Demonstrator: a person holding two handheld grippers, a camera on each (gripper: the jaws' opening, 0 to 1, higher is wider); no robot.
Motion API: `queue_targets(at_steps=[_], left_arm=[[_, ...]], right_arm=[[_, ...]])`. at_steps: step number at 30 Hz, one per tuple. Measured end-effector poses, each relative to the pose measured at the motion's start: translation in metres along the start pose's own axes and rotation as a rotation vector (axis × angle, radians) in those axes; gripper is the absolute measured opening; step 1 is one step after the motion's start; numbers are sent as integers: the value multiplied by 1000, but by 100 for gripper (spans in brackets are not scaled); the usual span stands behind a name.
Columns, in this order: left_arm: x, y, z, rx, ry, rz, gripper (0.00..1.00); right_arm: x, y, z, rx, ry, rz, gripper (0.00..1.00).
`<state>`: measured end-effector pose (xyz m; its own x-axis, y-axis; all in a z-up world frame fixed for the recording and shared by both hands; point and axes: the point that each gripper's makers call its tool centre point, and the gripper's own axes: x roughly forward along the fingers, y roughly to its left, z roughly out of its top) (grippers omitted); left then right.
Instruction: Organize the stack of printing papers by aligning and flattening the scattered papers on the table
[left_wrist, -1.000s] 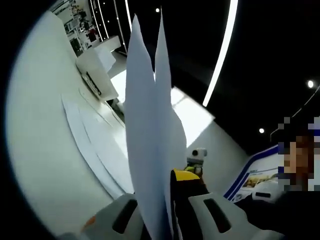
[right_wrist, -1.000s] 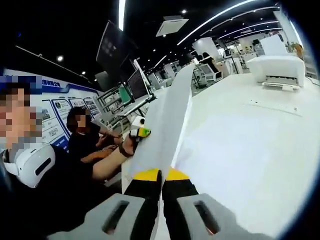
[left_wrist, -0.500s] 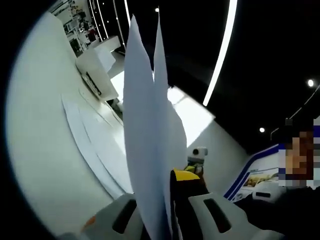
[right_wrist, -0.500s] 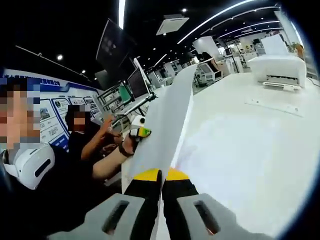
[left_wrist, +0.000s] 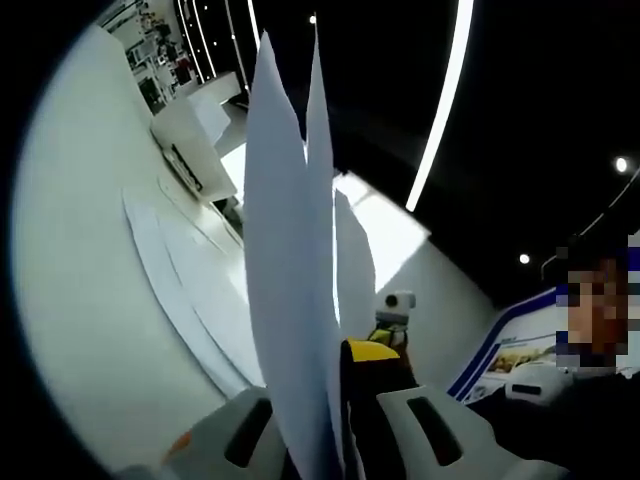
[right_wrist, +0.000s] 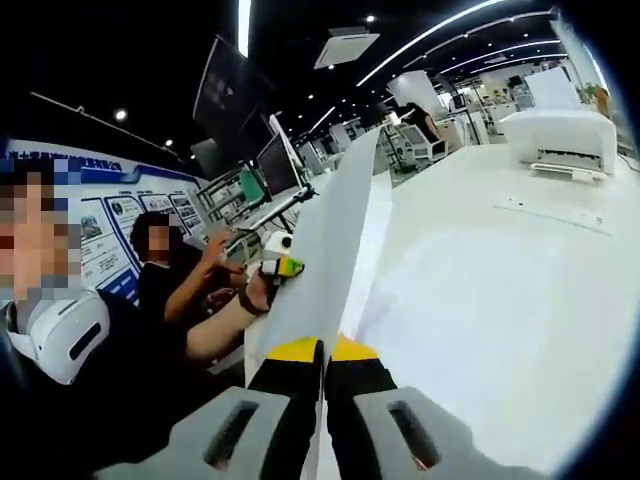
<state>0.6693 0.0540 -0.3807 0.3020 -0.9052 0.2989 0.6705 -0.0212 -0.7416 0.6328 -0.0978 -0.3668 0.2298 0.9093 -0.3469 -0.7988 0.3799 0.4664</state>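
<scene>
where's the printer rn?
In the right gripper view the white printer sits at the far upper right of the white table, beyond the held papers; upper left in the left gripper view.

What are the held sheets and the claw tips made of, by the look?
Sheets: thin matte white paper; they bow and fan apart above the left claw. Right claw tips: yellow, smooth, likely plastic or rubber pads on black fingers, shell light grey plastic. Exact material unclear.

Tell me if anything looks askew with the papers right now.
Yes. The held papers splay apart at their far ends in the left gripper instead of lying flush. A loose sheet still lies alone on the table near the printer.
</scene>
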Motion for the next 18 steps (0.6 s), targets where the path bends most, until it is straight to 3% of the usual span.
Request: queue_targets(at_steps=[18], left_arm=[[-3, 4, 3, -7, -2, 3, 6]], right_arm=[[8, -1, 2, 11, 13, 10, 0]])
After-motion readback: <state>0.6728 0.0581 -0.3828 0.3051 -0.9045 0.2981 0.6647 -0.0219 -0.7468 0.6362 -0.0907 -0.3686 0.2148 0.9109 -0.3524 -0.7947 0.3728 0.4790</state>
